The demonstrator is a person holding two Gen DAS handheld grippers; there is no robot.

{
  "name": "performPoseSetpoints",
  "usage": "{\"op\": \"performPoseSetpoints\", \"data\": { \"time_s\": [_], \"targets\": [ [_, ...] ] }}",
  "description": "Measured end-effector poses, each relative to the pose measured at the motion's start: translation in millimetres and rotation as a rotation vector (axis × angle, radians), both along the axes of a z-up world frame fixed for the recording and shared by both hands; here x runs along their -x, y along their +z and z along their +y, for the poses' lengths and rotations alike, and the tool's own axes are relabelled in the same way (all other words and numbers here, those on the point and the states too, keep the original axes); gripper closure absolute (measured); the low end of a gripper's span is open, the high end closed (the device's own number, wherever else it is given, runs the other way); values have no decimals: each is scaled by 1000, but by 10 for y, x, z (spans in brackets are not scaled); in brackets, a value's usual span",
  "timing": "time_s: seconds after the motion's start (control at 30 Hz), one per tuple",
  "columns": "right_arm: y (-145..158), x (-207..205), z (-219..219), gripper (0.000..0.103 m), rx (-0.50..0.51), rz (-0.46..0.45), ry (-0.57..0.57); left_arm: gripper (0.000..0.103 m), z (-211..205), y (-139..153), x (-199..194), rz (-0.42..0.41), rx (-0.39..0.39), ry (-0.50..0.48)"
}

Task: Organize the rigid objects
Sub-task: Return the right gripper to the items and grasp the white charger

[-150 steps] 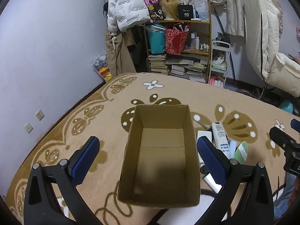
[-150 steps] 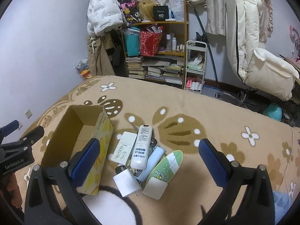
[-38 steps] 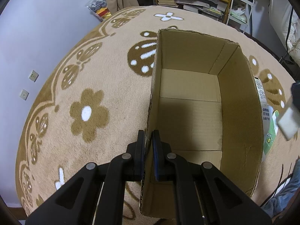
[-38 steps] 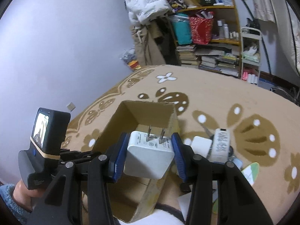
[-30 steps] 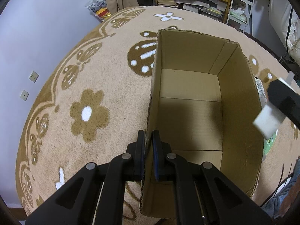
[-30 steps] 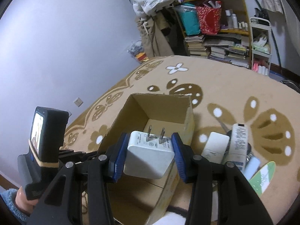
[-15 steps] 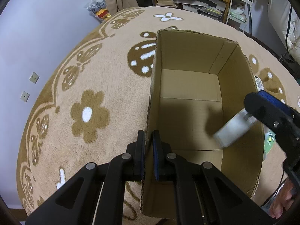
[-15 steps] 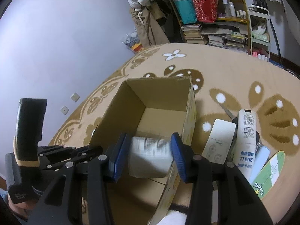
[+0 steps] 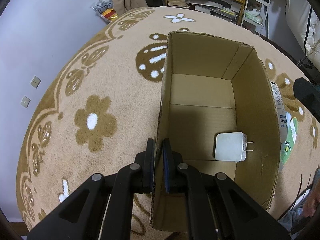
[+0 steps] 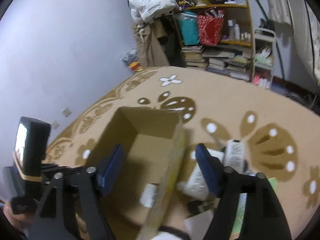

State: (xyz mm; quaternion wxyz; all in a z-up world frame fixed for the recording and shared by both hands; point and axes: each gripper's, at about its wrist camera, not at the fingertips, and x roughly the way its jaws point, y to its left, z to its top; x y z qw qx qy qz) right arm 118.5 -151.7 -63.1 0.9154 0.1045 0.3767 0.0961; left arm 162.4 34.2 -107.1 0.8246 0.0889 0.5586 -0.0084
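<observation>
White square charger (image 9: 229, 149) lying flat on the floor of the open cardboard box (image 9: 256, 92), near the box's right wall and toward the near end. Smooth rounded corners, plain top face, small print along one side, two thin metal prongs pointing at the right wall without quite touching it. In the right wrist view, only a blurred white patch (image 10: 149, 195) low behind the box's yellow-printed side.

Left gripper (image 9: 158, 167) clamped on the box's left wall, blue-padded fingers (image 9: 165, 164) pressed to either face of the cardboard. Right gripper (image 10: 160, 169) above the box's right edge, fingers wide and opening, nothing between them but air; box rim and charger far below.

Box standing on a tan carpet (image 9: 104, 92) with brown flower patterns. Beside it on the carpet, a white bottle (image 10: 236, 154) and a green-and-white pack (image 9: 290, 140), partly hidden.
</observation>
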Motion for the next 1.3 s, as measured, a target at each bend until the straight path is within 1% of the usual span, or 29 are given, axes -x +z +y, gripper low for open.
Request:
{"op": "performPoseSetpoints", "data": {
  "time_s": [0.1, 0.27, 0.33, 0.4, 0.57, 0.77, 0.9, 1.07, 1.13, 1.3],
  "targets": [
    [-19, -25, -97, 16, 27, 14, -30, 96, 1, 0, -1, -1, 1, 0],
    [-73, -65, -373, 10, 29, 63, -100, 96, 0, -2, -1, 0, 1, 2],
    [-103, -51, -504, 4, 29, 75, -128, 96, 0, -2, -1, 0, 1, 1],
    [-143, -50, -605, 2, 31, 97, -156, 96, -1, -3, 0, 0, 0, 0],
    [-294, -62, -770, 1, 29, 183, -197, 96, -2, -4, 0, 0, 1, 1],
    [-433, 22, -755, 1, 87, 258, -221, 95, -1, -3, 0, -1, -1, -1],
    [-528, 113, -695, 2, 144, 295, -207, 95, 1, -6, 0, -1, -2, 2],
    [-650, 148, -652, 2, 143, 345, -168, 95, -18, -15, 3, -2, -15, -2],
    [-685, 167, -624, 2, 162, 358, -158, 95, -22, -23, 1, 0, -18, -3],
    [-795, 177, -488, 2, 204, 412, -80, 95, -19, -26, -6, 3, -12, -1]
  ]
}}
